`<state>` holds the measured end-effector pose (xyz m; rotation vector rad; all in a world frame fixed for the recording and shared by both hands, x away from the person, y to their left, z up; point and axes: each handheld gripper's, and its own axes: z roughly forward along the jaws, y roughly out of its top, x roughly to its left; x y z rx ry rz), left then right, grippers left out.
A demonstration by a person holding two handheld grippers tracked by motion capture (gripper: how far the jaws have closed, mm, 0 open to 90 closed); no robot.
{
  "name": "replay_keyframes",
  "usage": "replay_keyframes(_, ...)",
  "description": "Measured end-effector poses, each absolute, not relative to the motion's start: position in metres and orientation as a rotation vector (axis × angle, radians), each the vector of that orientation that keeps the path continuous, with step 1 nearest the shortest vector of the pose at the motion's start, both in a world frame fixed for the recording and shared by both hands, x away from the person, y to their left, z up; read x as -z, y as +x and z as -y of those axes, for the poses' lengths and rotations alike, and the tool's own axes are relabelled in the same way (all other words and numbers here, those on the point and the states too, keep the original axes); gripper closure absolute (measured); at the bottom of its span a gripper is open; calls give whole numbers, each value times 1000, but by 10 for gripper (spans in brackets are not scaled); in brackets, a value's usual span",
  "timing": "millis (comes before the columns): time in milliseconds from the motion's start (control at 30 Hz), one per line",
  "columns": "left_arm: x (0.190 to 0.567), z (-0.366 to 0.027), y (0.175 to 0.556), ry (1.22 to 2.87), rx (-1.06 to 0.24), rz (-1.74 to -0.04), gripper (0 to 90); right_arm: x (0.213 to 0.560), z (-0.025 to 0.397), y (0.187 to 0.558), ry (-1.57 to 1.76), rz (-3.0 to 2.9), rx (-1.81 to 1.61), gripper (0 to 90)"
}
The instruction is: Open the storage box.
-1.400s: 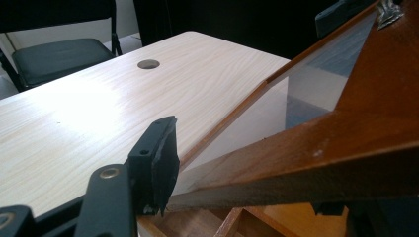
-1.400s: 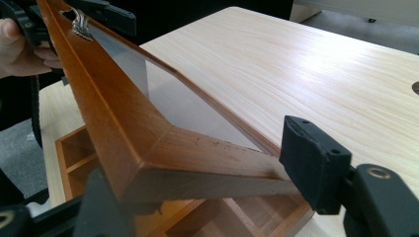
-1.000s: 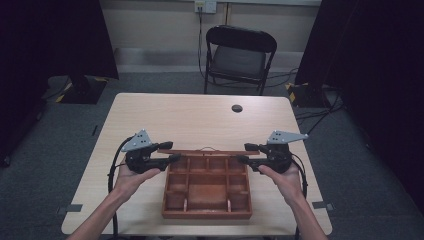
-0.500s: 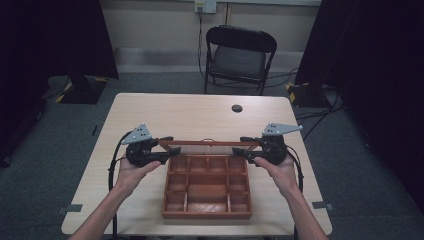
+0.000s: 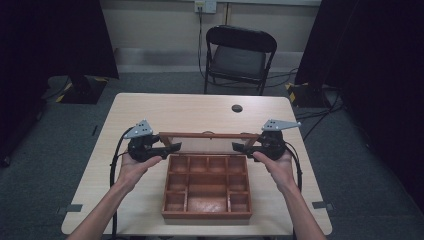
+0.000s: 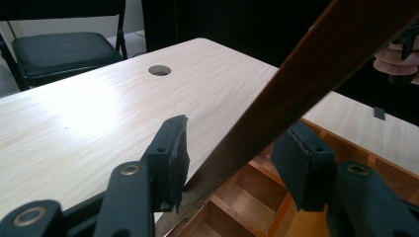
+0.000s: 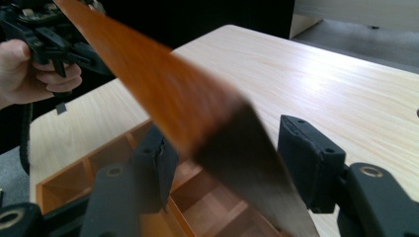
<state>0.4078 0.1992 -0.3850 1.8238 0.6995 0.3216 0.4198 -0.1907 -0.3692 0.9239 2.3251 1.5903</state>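
A wooden box (image 5: 206, 186) with open compartments is seen on the near part of the desk (image 5: 190, 112), between the person's forearms. Its lid (image 5: 208, 135), a flat wooden frame, is tilted up along the box's far edge and is raised between the two claws. In the high view the left claw (image 5: 172, 148) is placed at the lid's left end and the right claw (image 5: 239, 147) at its right end; each is gripped from below by a hand (image 5: 134, 165).

In the left gripper view the lid (image 6: 296, 84) is shown as a dark brown edge running diagonally between the jaws of the left claw (image 6: 232, 153). The left jaw is pressed against the wood, while a gap is visible beside the right jaw, so the claw is not fully clenched on the lid; whether a hold is kept cannot be told. Box compartments (image 6: 247, 197) are seen below.

In the right gripper view the lid (image 7: 197, 123) is blurred and passes between the jaws of the right claw (image 7: 227, 158), which are spread wider than the panel; contact cannot be told. The other hand (image 7: 34, 74) is seen at the lid's far end.

A chair (image 5: 239, 55) is placed beyond the desk, and a round hole (image 5: 237, 108) is cut in the desk's far side.
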Motion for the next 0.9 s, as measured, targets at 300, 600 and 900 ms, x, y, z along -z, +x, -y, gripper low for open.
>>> replay_keyframes(300,391,-200,415,1825,-340,-726,503,374,194,425,956,-2299,-1565,422)
replay_keyframes(600,397,-202,422,1873,-352,-725,534,380,189,433,965,-2312,-1553,432)
replay_keyframes(900,402,-206,430,1855,-342,-753,576,386,192,442,995,-2293,-1536,452)
